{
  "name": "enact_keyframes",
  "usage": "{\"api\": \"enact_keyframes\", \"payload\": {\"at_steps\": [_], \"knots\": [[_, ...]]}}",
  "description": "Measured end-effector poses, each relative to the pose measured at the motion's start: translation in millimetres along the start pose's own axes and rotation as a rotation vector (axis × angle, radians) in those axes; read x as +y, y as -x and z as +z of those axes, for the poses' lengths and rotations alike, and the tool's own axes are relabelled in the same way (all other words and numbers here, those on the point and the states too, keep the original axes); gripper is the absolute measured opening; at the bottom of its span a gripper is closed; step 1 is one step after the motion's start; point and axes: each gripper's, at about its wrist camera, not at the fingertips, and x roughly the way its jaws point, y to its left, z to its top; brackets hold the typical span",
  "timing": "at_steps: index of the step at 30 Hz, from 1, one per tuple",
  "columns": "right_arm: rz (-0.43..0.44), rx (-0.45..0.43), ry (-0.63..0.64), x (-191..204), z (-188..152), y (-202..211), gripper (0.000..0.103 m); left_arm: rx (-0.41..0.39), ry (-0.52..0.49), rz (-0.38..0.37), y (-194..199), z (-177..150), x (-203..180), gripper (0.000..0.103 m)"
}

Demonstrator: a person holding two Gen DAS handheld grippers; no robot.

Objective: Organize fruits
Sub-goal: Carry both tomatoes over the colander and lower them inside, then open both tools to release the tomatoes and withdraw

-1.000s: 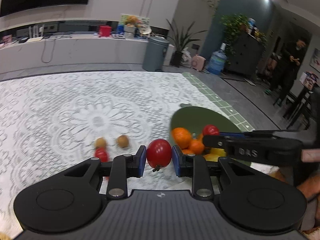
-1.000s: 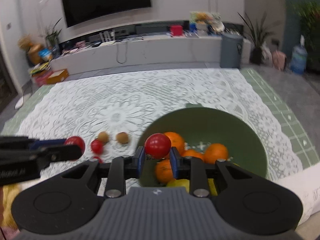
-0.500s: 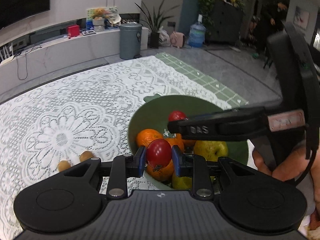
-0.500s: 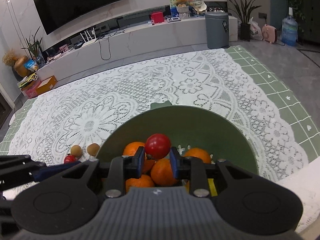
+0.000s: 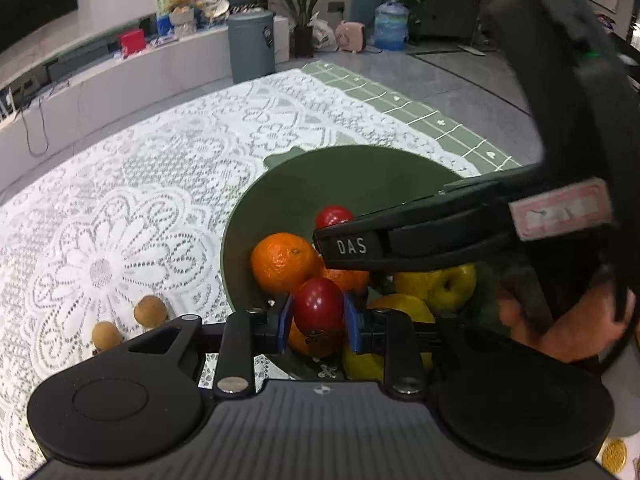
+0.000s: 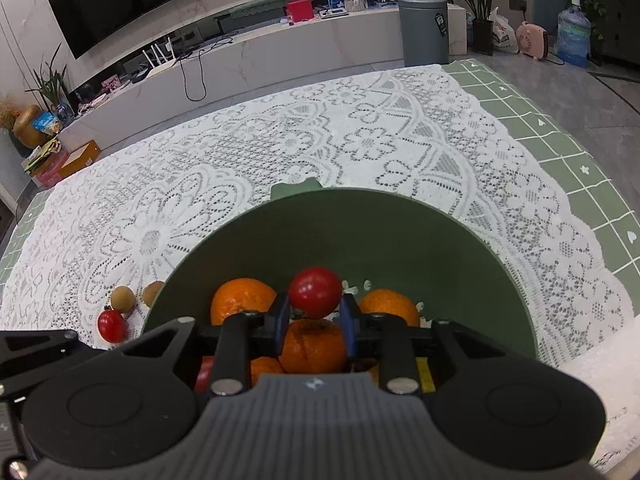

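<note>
both grippers are over the green bowl (image 6: 400, 216), each clamped on a cherry tomato: the left gripper (image 5: 317, 316) on one (image 5: 318, 309), the right gripper (image 6: 313, 322) on another (image 6: 315, 298). the likely trouble is a collision, since the right gripper crosses just above the left tomato. released from height, a tomato could bounce off the oranges (image 5: 283, 262) and over the near rim. the lace-covered surface (image 6: 360, 128) beyond lies open.

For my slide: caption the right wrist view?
Right gripper holds a cherry tomato above the green bowl of oranges.
</note>
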Motion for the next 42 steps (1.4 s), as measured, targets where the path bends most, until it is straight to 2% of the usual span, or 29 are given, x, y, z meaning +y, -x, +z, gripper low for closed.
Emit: {"api": "enact_keyframes", "payload": {"at_steps": [9,13,17,19,22,23,24,29,32,34,42], "knots": [[-0.012,0.021,0.009,1.4,-0.8,-4.9,0.025,0.006,0.029,0.017,-4.5,2.4,2.8,0.031],[-0.015,0.023,0.012,1.4,-1.3,-5.0,0.025,0.005,0.040,0.015,-2.6,1.8,3.7,0.035],[-0.024,0.013,0.012,1.7,-1.5,-2.5,0.032,0.005,0.047,-0.003,1.1,-0.1,5.5,0.038],[-0.026,0.002,0.012,1.8,-1.8,-0.4,0.036,-0.002,0.044,-0.012,4.3,-1.5,5.8,0.042],[-0.016,-0.032,0.007,0.8,-2.5,6.2,0.051,-0.015,0.047,-0.017,10.5,-2.4,6.5,0.049],[-0.003,-0.049,0.006,0.9,-2.8,9.8,0.059,-0.019,0.051,-0.018,12.3,-2.6,7.0,0.050],[0.003,-0.065,0.009,1.5,-3.2,12.9,0.062,-0.022,0.054,-0.019,14.7,-2.9,6.8,0.052],[0.009,-0.126,0.040,7.3,-5.0,24.7,0.066,-0.049,0.070,-0.044,29.1,-6.7,11.2,0.057],[0.020,-0.166,0.048,9.0,-6.3,32.2,0.072,-0.076,0.070,-0.055,42.5,-10.1,15.0,0.060],[0.032,-0.199,0.044,8.8,-7.5,38.9,0.073,-0.095,0.069,-0.047,51.6,-12.4,18.1,0.064],[0.037,-0.303,0.030,16.5,-15.7,63.6,0.077,-0.160,0.146,-0.008,86.2,-24.4,50.1,0.064]]}}
